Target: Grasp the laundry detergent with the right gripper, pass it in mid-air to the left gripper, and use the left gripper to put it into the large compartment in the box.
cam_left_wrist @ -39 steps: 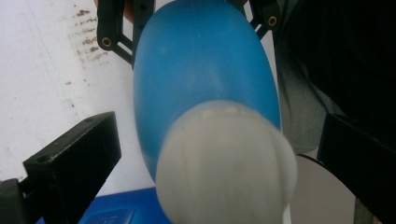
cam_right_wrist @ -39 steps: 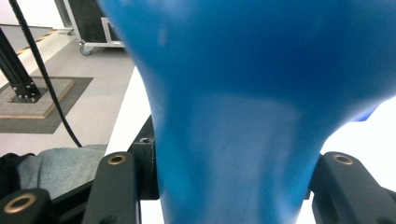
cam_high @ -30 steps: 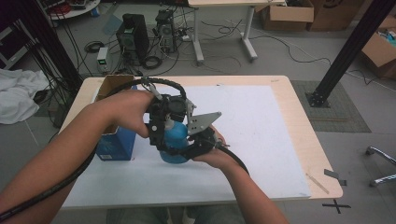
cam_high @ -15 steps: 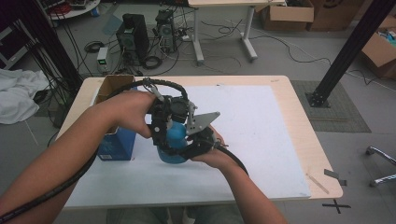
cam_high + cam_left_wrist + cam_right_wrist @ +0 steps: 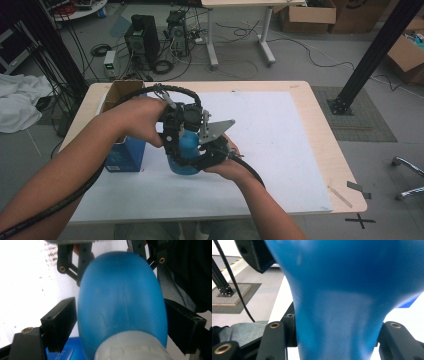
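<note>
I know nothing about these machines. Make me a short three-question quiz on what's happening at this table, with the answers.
1. True or false: the blue bottle lies flat on the white mat.
2. What stands beside the bottle, toward the table's left edge? A) a blue box B) a red mug C) a metal bowl
3. Which gripper clamps the bottle low down, and which comes at it from above?

Key
1. False: it is upright between the two grippers.
2. A, the blue box.
3. The right gripper is clamped on the lower part. The left gripper straddles the top, and its jaws have just been closing around the bottle.
</note>
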Tool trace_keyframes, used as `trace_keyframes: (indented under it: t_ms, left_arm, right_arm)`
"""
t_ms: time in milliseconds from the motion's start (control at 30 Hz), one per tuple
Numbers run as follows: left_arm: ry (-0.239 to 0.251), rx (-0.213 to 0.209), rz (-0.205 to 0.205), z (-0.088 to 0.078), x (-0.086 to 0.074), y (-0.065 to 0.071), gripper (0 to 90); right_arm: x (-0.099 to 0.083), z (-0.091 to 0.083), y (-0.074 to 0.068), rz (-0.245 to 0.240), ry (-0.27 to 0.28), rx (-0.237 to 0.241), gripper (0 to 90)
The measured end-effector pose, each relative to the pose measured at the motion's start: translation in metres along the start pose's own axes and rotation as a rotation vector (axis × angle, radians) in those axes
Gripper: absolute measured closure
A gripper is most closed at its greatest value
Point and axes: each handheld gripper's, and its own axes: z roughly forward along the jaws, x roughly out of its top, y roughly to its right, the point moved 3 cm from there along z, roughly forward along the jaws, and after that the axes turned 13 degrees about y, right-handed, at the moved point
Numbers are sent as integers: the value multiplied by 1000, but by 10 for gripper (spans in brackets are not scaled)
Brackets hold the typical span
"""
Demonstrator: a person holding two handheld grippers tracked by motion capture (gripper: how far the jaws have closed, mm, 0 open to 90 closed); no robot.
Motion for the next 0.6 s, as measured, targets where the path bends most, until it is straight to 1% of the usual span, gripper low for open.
trace_keyframes:
  t_ms: [67,133,267,600]
  left_arm:
    - [1,1,-5,0,0,0,189]
    - [0,8,-2,0,0,0,206]
    - [-4,6,-3,0,0,-1,238]
    - [-7,14,3,2,1,0,272]
  right_arm:
    - [0,0,1,-1,1,-1,453]
    - [0,-1,1,-1,4,-1,454]
    - [0,0,1,0,0,-1,453]
    - [-1,0,1,10,-1,1,454]
